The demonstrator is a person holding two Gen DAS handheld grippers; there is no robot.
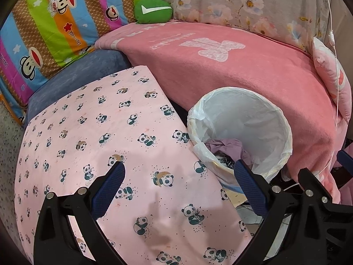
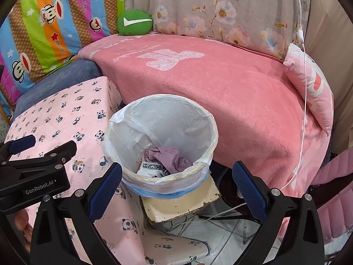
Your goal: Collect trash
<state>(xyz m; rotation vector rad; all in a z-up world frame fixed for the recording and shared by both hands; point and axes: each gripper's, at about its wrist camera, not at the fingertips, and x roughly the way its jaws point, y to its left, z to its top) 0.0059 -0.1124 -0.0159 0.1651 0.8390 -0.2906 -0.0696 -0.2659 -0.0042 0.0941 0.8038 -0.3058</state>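
Observation:
A bin lined with a white plastic bag stands on a cream block between the panda-print table and the pink blanket. Crumpled purple paper and other scraps lie at its bottom. My right gripper is open just above the bin's near rim, with nothing between its fingers. My left gripper is open and empty over the panda-print table, with the bin to its right. The purple paper shows inside. In the right wrist view the left gripper sits left of the bin.
A pink blanket covers the seat behind the bin, with a green cushion, floral pillow and small pink pillow. A white cable hangs at right. Wires lie on the tiled floor. A pink padded chair stands at far right.

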